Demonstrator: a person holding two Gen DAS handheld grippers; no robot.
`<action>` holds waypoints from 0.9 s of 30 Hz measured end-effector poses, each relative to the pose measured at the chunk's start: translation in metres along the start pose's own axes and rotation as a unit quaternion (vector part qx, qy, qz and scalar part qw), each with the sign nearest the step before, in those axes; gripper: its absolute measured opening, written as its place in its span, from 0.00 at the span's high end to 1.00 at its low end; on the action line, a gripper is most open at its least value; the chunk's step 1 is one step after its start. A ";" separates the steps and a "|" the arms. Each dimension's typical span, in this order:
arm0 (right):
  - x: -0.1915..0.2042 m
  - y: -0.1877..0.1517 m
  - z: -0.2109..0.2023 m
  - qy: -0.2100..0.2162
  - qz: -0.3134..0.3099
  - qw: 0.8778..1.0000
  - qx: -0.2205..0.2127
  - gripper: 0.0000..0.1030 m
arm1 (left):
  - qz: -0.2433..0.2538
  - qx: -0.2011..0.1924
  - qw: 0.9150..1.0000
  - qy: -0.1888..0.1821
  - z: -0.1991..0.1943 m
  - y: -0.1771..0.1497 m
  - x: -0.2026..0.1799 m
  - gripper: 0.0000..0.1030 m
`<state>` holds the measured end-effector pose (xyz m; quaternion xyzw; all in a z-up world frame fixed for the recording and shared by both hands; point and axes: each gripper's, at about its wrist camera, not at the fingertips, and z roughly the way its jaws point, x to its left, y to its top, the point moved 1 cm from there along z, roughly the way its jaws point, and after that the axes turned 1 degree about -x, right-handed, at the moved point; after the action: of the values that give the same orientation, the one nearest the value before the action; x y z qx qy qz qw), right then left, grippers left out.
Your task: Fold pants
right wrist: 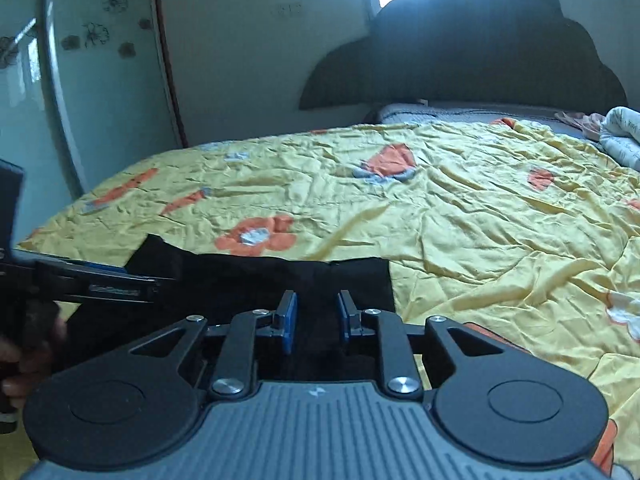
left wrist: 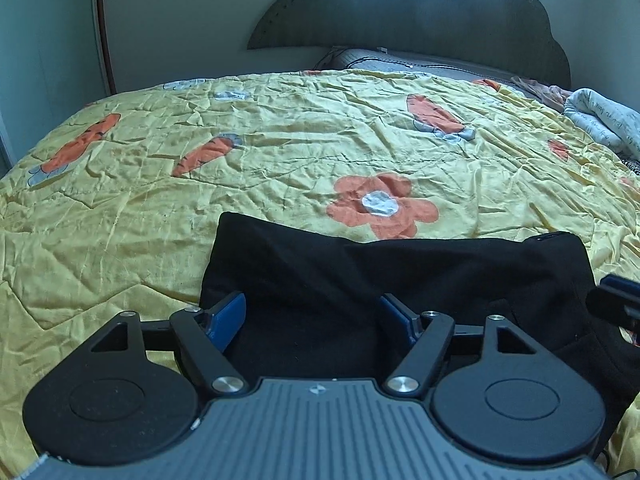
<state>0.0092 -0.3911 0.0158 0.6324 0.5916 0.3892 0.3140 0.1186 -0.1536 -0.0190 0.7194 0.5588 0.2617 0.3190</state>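
**Black pants lying folded on the yellow quilt, both grippers over them**

The pants are seen as a matte black bundle, doubled over, with few visible details; a small dark fitting is noticed at the upper corner far to the right of the left gripper. They are laid on a wrinkled yellow quilt printed with orange carrots and flowers, directly ahead of and beneath both grippers. The long axis of the bundle is set crosswise to the line along which each gripper points, running from left to right. Its far edge is uneven: a raised corner is seen ahead-left of the left gripper, and a straighter edge ends in a square corner just ahead-right of the right gripper.

The left gripper's blue pads are held wide apart over the black cloth, with nothing pinched between them. The right gripper's pads are held closer together with a clear gap; black fabric lies below and between them, but no pressing on it is shown. A headboard is seen far ahead.
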 end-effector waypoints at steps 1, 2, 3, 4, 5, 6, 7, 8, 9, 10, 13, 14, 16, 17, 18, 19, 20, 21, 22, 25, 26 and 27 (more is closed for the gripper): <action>0.003 -0.003 0.001 0.003 -0.010 1.000 0.006 0.69 | 0.001 0.000 1.000 0.001 0.000 0.000 -0.001 0.25; 0.005 -0.006 0.005 0.001 -0.020 1.000 0.017 0.59 | 0.001 0.000 1.000 0.002 0.000 -0.001 -0.002 0.25; 0.006 -0.010 0.010 -0.005 -0.028 0.999 0.029 0.55 | 0.001 0.001 1.000 0.001 -0.001 -0.001 -0.003 0.24; 0.006 -0.013 0.014 -0.014 -0.037 0.999 0.035 0.51 | 0.001 0.001 1.000 -0.001 -0.002 -0.001 -0.003 0.24; 0.006 -0.014 0.014 -0.017 -0.040 0.999 0.033 0.50 | 0.001 0.001 1.000 -0.004 -0.003 -0.001 -0.002 0.24; 0.005 -0.014 0.012 -0.015 -0.035 0.999 0.030 0.50 | 0.001 0.002 1.000 -0.005 -0.004 -0.002 -0.002 0.23; 0.004 -0.012 0.010 -0.011 -0.029 0.999 0.026 0.50 | 0.002 0.002 1.000 -0.006 -0.005 -0.003 -0.001 0.23; 0.002 -0.011 0.007 -0.008 -0.024 0.999 0.023 0.50 | 0.003 0.004 1.000 -0.006 -0.006 -0.003 0.000 0.23; -0.001 -0.010 0.005 -0.006 -0.017 1.000 0.020 0.50 | 0.002 0.007 1.000 -0.006 -0.008 -0.004 0.002 0.23; -0.004 -0.010 0.004 -0.004 -0.011 1.000 0.020 0.50 | 0.001 0.008 1.000 -0.011 -0.012 -0.004 0.005 0.23; -0.019 -0.009 0.004 0.002 0.017 0.999 0.026 0.49 | -0.005 0.005 0.999 -0.035 -0.025 -0.008 0.019 0.22; -0.025 -0.009 0.004 0.008 0.029 0.999 0.029 0.47 | -0.009 0.005 0.999 -0.045 -0.030 -0.010 0.026 0.22; -0.040 -0.007 0.005 0.022 0.058 0.998 0.031 0.45 | -0.018 0.010 0.998 -0.065 -0.036 -0.013 0.041 0.21; -0.049 -0.007 0.006 0.031 0.076 0.996 0.035 0.44 | -0.023 0.017 0.996 -0.079 -0.036 -0.015 0.049 0.20; -0.058 -0.007 0.008 0.044 0.092 0.994 0.044 0.44 | -0.028 0.028 0.995 -0.096 -0.036 -0.018 0.057 0.19; -0.067 -0.008 0.011 0.059 0.108 0.991 0.055 0.44 | -0.035 0.041 0.991 -0.119 -0.034 -0.020 0.066 0.19; -0.075 -0.008 0.014 0.072 0.126 0.987 0.064 0.44 | -0.044 0.057 0.987 -0.144 -0.031 -0.023 0.074 0.20; -0.084 -0.009 0.018 0.089 0.146 0.983 0.073 0.44 | -0.058 0.073 0.981 -0.170 -0.027 -0.025 0.083 0.20; -0.091 -0.010 0.021 0.114 0.164 0.976 0.085 0.42 | -0.073 0.085 0.975 -0.194 -0.022 -0.028 0.091 0.20; -0.106 -0.014 0.036 0.192 0.199 0.953 0.122 0.43 | -0.115 0.104 0.953 -0.261 -0.011 -0.027 0.110 0.20; -0.110 -0.014 0.040 0.216 0.204 0.946 0.131 0.43 | -0.130 0.112 0.943 -0.285 -0.008 -0.025 0.114 0.20; -0.113 -0.014 0.046 0.243 0.209 0.937 0.140 0.42 | -0.145 0.121 0.930 -0.315 -0.002 -0.023 0.117 0.20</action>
<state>0.0421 -0.4989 -0.0329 0.6658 0.5527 0.5008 -0.0197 0.1301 -0.0361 -0.0330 0.7089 0.5554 -0.0975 0.4237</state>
